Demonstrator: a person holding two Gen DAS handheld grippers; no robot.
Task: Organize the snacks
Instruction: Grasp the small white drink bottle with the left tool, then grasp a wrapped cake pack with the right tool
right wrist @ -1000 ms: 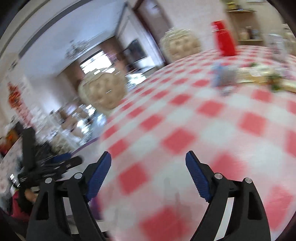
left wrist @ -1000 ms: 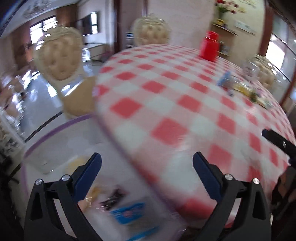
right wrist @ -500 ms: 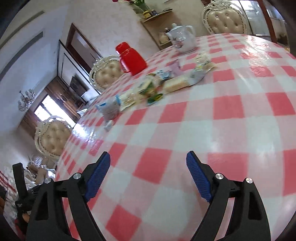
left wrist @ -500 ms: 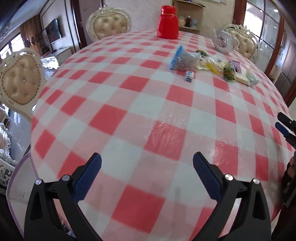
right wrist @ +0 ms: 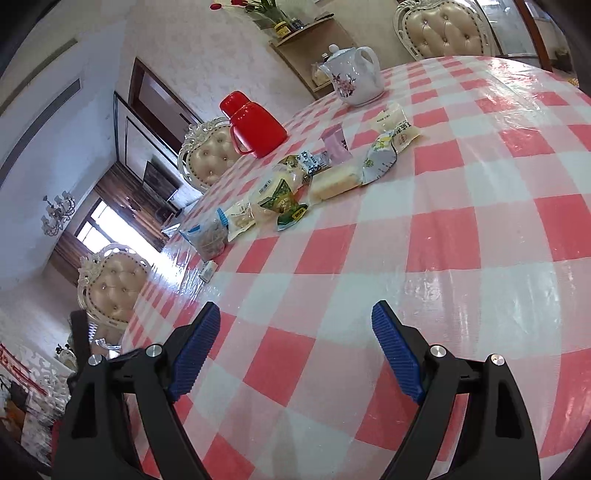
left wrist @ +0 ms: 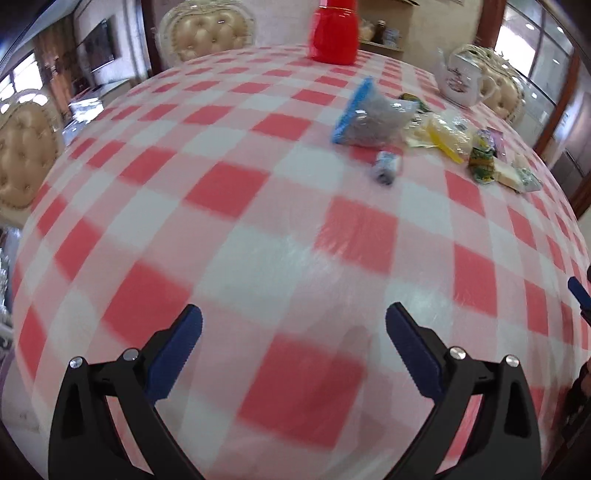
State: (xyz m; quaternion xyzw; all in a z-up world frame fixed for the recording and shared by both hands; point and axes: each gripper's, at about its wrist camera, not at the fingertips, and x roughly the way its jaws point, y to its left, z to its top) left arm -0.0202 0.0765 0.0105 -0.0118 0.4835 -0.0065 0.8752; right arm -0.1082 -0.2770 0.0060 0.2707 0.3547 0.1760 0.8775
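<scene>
Several wrapped snacks lie in a loose row on the red-and-white checked table [left wrist: 258, 229]. In the left wrist view a blue-edged bag of dark snacks [left wrist: 369, 114] lies far ahead, with a small blue-white packet [left wrist: 386, 168] in front of it and yellow [left wrist: 443, 138] and green [left wrist: 482, 162] packets to its right. The right wrist view shows the same bag [right wrist: 208, 238], a green packet [right wrist: 284, 205], a pale bar [right wrist: 334, 182] and a white pouch [right wrist: 384, 155]. My left gripper [left wrist: 293, 332] and right gripper [right wrist: 295, 332] are both open and empty, well short of the snacks.
A red thermos jug [left wrist: 334, 31] [right wrist: 255, 125] and a white teapot [left wrist: 460, 79] [right wrist: 354, 75] stand behind the snacks. Cream tufted chairs [right wrist: 114, 280] surround the table [right wrist: 461, 258]. The right gripper's blue tip [left wrist: 580, 291] shows at the left view's right edge.
Both grippers swung from the floor side onto the table and moved closer to the snack row. Both stayed open and empty.
</scene>
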